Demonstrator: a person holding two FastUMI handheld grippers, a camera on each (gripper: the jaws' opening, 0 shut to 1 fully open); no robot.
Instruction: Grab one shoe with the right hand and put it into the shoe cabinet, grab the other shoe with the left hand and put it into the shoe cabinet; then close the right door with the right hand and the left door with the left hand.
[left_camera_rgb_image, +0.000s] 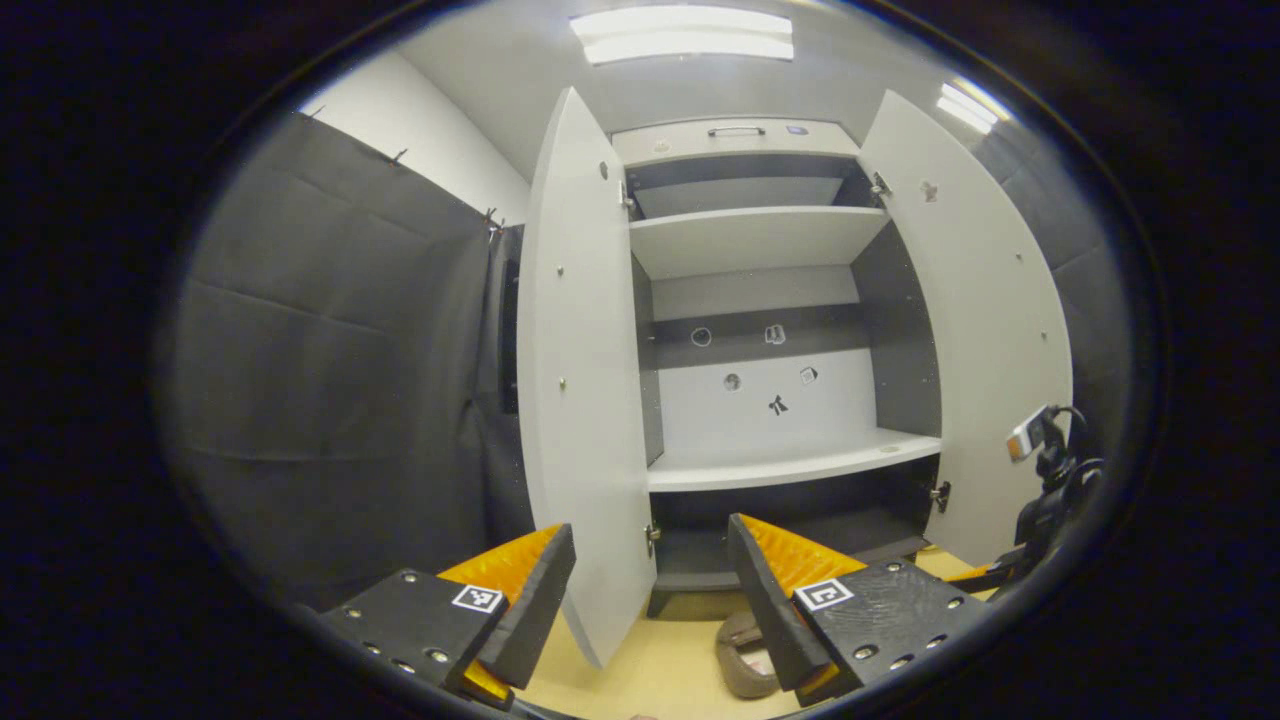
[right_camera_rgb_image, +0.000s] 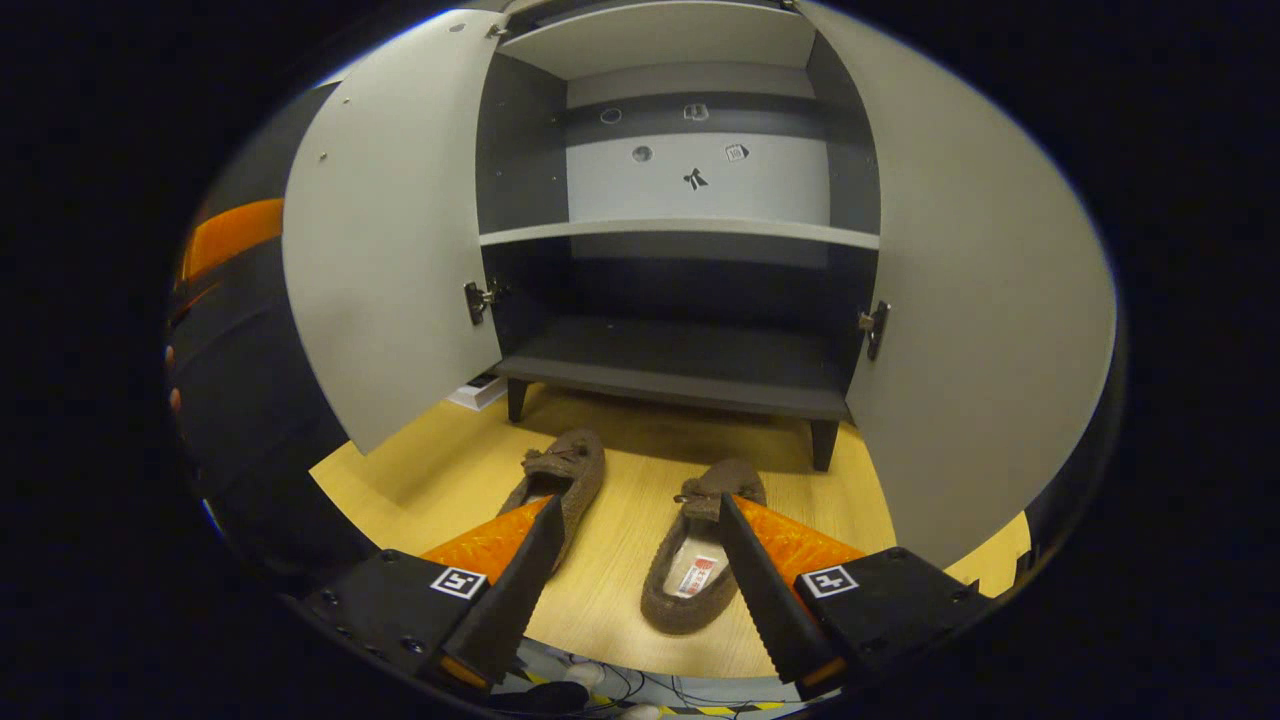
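Shoe (right_camera_rgb_image: 700, 560) lying on floor (right_camera_rgb_image: 620, 590) just before cabinet's (right_camera_rgb_image: 680, 385) front edge, toe pointing at cabinet, heel toward me. My right gripper (right_camera_rgb_image: 632, 570) hanging wide apart, holding nothing, shoe sitting between fingers. Other shoe (right_camera_rgb_image: 560, 480) lying beside, left. My left gripper (left_camera_rgb_image: 650, 590) spread too, aiming higher.

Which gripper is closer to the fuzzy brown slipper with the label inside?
Right. The right gripper hangs open just above that fuzzy brown slipper on the floor. The left gripper is higher, facing the cabinet shelves.
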